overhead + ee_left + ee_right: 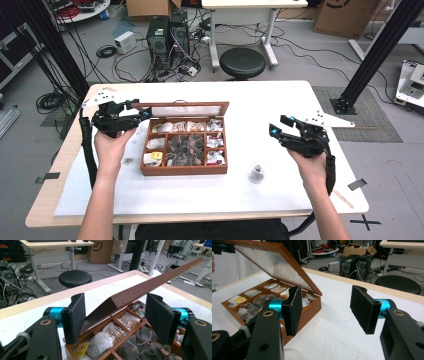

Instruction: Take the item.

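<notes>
We are looking down on the white-covered table (210,195), and nearest to us the person's 2 forearms are coming in from the bottom edge. The right gripper (278,126) is hanging over bare table at the right, its jaws standing wide apart with nothing between them; in the right gripper view (324,311) we are seeing only white tabletop in the gap. Just ahead of the right forearm, a small clear cup (257,174) is sitting on the table, near the box's front right corner and apart from both grippers.

Moving further in, we are reaching the wooden tea box (184,170) at the middle of the table, its compartments holding tea bags (186,148) and paper sachets. Its glass-paned lid (182,109) is standing raised at the back, hinged open.

The left gripper (142,114) is at the lid's left corner. In the left gripper view (115,315) the lid's wooden frame (150,287) is running between the 2 black pads (75,315); one pad looks to be against the frame, but we cannot tell whether both are pressing on it.

Beyond the table a round black stool (243,62) is standing on the floor.
</notes>
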{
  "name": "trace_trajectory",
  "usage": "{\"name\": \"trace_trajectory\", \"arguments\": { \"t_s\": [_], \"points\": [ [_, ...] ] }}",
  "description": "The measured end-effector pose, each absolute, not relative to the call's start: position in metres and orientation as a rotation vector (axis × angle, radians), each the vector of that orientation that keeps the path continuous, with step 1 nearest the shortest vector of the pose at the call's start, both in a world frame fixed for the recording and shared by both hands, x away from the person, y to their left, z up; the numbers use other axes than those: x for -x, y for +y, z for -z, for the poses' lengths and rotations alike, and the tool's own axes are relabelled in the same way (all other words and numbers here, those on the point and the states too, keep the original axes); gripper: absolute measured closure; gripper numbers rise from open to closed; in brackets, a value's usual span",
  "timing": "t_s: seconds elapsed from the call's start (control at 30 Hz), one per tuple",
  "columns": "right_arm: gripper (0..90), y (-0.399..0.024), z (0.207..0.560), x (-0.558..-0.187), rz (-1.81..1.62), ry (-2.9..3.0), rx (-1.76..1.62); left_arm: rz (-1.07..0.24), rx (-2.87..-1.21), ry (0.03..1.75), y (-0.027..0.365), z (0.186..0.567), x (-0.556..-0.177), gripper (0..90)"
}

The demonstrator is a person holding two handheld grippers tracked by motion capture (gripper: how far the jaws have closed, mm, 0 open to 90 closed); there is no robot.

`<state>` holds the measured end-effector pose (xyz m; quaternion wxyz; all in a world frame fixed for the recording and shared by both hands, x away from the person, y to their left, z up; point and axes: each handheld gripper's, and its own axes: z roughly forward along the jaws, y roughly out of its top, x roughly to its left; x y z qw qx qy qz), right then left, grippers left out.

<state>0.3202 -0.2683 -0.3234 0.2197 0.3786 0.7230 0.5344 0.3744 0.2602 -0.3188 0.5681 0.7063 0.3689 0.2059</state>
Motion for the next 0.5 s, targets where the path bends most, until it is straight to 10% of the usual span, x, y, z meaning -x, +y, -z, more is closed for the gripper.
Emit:
{"name": "trace_trajectory", "arguments": {
  "t_s": [0.5],
  "points": [
    [39.2,-0.288,0.327,-0.332,-1.479,1.952,-1.122,-0.487,-1.671,0.867,0.260,0.319,-0.372,33.4]
  ]
}}
